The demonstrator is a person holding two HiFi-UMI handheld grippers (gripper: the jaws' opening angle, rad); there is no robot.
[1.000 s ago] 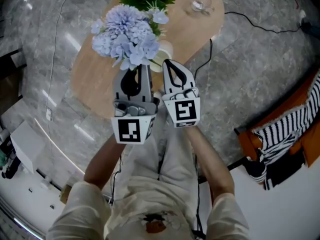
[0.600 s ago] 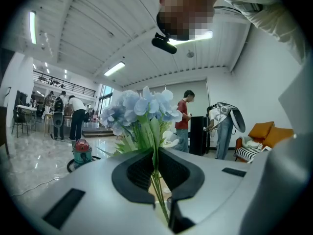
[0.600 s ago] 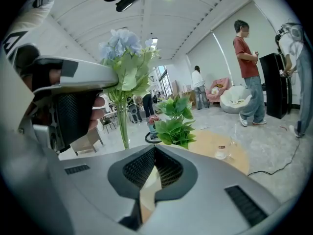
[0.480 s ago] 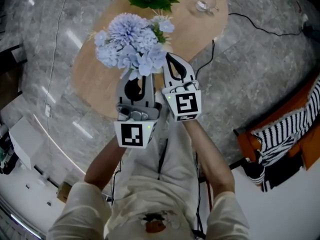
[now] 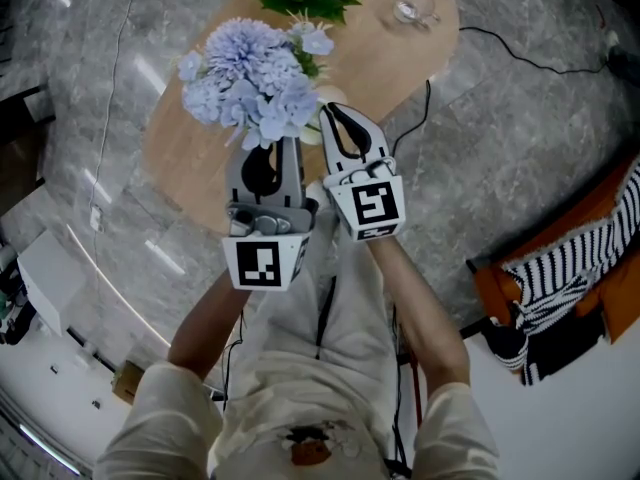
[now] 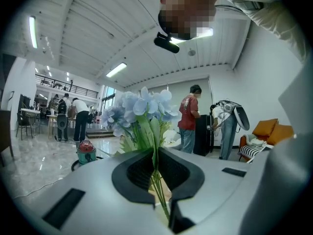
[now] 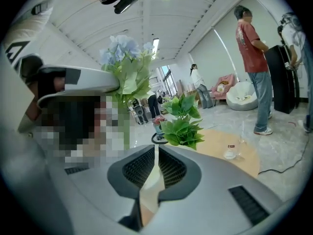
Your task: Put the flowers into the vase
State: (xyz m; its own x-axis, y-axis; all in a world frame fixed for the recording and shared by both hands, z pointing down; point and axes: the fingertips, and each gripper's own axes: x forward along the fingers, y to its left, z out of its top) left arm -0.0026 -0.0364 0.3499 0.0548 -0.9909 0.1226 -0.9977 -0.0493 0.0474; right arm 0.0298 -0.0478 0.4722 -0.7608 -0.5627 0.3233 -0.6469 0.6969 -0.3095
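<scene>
The flowers (image 5: 250,78) are being gripped by their stems in the fingers of the left gripper (image 5: 268,150), above the desk (image 5: 190,163). The fingers of the right gripper (image 5: 338,118) are being pressed together, empty, beside what may be the vase (image 5: 311,134).

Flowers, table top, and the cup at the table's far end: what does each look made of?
Flowers: likely artificial, fabric or plastic; petals uniform pale blue, matte, on thin green stems. Table top: wood or wood-look laminate; tan, satin sheen. Cup: clear glass; see-through with bright glints.
</scene>
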